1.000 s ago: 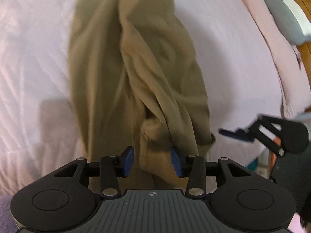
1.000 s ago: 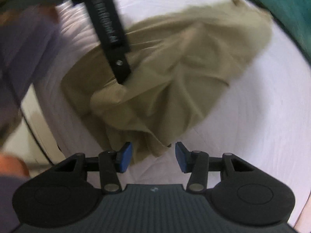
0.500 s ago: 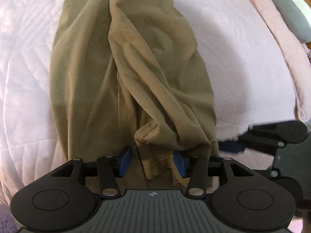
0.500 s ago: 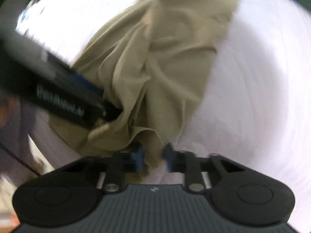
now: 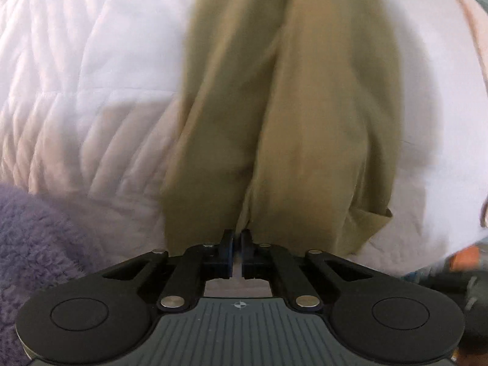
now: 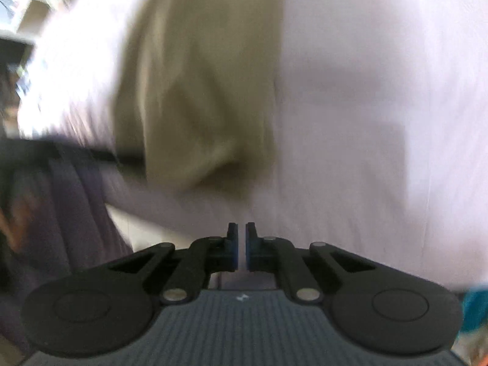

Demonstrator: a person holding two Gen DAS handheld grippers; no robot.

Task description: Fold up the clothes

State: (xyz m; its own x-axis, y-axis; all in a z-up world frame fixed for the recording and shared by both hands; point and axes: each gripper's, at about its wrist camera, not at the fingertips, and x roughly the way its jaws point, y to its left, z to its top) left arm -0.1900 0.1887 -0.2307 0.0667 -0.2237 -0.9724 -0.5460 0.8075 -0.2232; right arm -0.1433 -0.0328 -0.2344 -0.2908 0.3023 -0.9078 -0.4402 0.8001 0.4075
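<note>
Now, line by line, with the garment as the landmark.

Garment: olive-tan trousers (image 5: 292,116) lie lengthwise on the bed, two long legs side by side running away from the left wrist camera, with a deep crease between them.
Bed: a pale pink quilted bedspread (image 5: 76,70) lies under the garment and shows on both of its sides.
Left gripper (image 5: 237,244): at the near end of the garment, where the crease meets the hem.
Left fingers: drawn together to a thin slit; the near edge of the cloth comes right down to their tips and seems pinched there, though the contact itself is hidden behind the fingers.
Right gripper (image 6: 241,241): in the right wrist view it sits over bare bedspread (image 6: 381,106), short of the garment (image 6: 198,76), whose nearest folded corner lies beyond the fingertips and to the picture's left.
Right fingers: closing, nearly together with only a narrow gap; no cloth shows between them.
Hem: a turned-up corner of the garment (image 5: 375,216) pokes out on the right of the left gripper.
Purple fabric: a fuzzy lilac cloth (image 5: 33,231) lies left of the garment's near end.
Sharpness: the right wrist view is heavily smeared, so fine detail of the cloth cannot be told there.
</note>
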